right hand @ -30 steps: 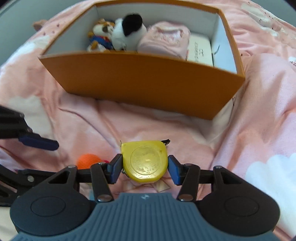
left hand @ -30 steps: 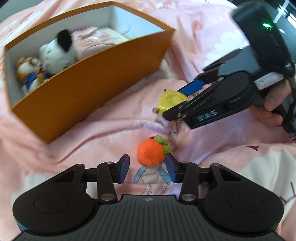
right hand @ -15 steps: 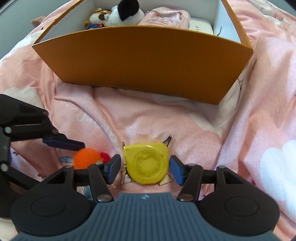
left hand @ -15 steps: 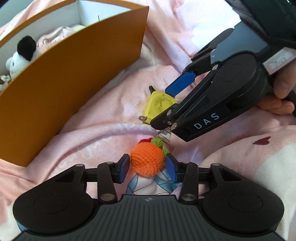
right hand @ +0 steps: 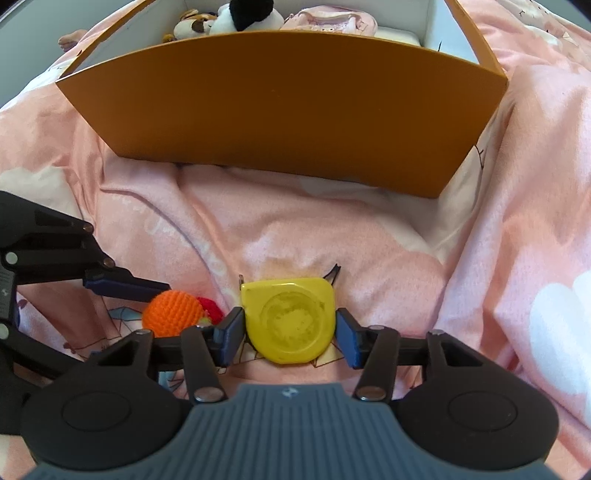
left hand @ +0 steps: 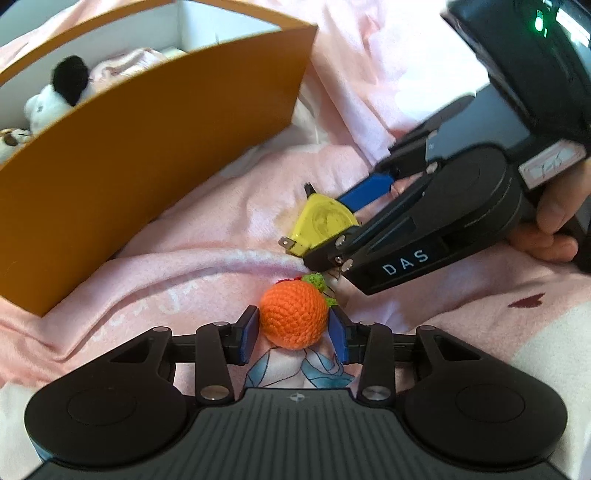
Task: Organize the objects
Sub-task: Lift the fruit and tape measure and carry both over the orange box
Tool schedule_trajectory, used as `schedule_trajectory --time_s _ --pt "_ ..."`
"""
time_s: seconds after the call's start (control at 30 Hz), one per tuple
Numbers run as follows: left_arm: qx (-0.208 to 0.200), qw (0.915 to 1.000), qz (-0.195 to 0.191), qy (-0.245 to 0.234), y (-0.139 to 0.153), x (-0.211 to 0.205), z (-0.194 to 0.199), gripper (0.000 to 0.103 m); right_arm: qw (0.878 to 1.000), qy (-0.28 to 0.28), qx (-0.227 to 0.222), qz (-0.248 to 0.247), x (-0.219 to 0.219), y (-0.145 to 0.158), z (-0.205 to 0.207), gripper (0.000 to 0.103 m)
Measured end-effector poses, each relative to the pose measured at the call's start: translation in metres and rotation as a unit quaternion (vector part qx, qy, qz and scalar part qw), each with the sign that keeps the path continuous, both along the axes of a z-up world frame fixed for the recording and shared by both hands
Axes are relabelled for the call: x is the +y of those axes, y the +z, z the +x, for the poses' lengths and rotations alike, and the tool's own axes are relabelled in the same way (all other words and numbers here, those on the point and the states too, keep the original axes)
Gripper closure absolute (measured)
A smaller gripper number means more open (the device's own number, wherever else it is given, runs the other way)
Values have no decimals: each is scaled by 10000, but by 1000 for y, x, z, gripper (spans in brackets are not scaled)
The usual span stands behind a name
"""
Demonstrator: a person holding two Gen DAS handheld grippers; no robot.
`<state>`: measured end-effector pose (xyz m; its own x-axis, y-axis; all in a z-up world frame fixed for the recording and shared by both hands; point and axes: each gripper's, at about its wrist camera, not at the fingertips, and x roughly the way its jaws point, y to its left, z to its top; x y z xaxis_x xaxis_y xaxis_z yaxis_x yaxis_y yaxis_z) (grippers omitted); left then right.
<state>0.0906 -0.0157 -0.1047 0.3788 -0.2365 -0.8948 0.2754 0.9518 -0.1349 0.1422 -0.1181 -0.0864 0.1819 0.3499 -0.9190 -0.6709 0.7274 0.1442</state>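
Left tongs [left hand: 291, 328] parted around a round orange crocheted ball [left hand: 293, 318] on the pink bedspread [left hand: 207, 236], pads just touching, right tongs [right hand: 288, 332] likewise bracketing a yellow plastic tape measure [right hand: 290, 319], orange cardboard box [right hand: 288, 110] beyond

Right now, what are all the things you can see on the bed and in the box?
Crochet ball: 1, orange with green and red bits, on the blanket between the left gripper's fingers.
Tape measure: 1, yellow, on the blanket between the right gripper's fingers.
Box: 1, orange outside, white inside, behind both.
Panda plush: 1, white and black, in the box.
Small plush: 1, brown and white, in the box.
Pink cloth bundle: 1, in the box.
Blanket: 1, pink.
Left gripper: 1, black, blue pads.
Right gripper: 1, black, blue pads.
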Motion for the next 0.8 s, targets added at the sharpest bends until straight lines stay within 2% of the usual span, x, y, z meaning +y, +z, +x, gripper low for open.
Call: schedule_trajectory --time_s 0.2,0.4,0.6,0.8 --pt "-404 9969 -416 523 23 24 -7 57 9998 -134 -78 132 -4 12 0 48" --pt "-984 9884 -617 983 63 44 -12 57 9981 -22 -330 521 -4 49 -1 48" --pt "-1514 9809 -409 1152 105 59 -9 57 9916 279 -751 1012 8 100 4 48" --pt "-1759 9776 152 1147 135 86 9 57 9840 365 -793 1556 26 135 26 48"
